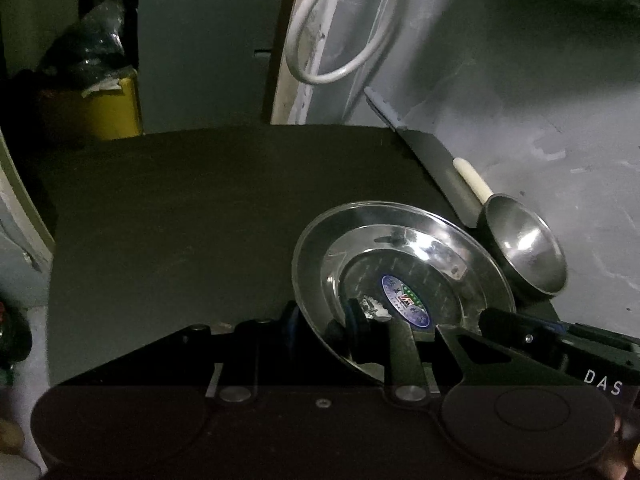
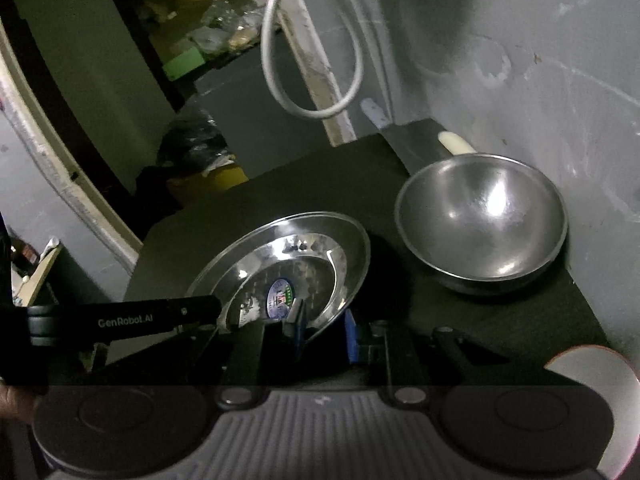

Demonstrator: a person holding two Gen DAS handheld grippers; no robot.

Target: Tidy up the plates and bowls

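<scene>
Both hand-held grippers, left (image 1: 320, 322) and right (image 2: 322, 322), pinched the tilted steel plate's (image 2: 288, 256) near rim; the bowl (image 2: 482, 220) sat beyond-right. Probably light, stiff, slippery: grip the rim.

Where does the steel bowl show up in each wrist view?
Left wrist view: the steel bowl sits at the right, past the steel plate, against the wall.
Right wrist view: the steel bowl sits at the upper right, beyond the steel plate, in the table corner.
Shared landmark: the white looped cable hanging on the wall behind the table.
</scene>
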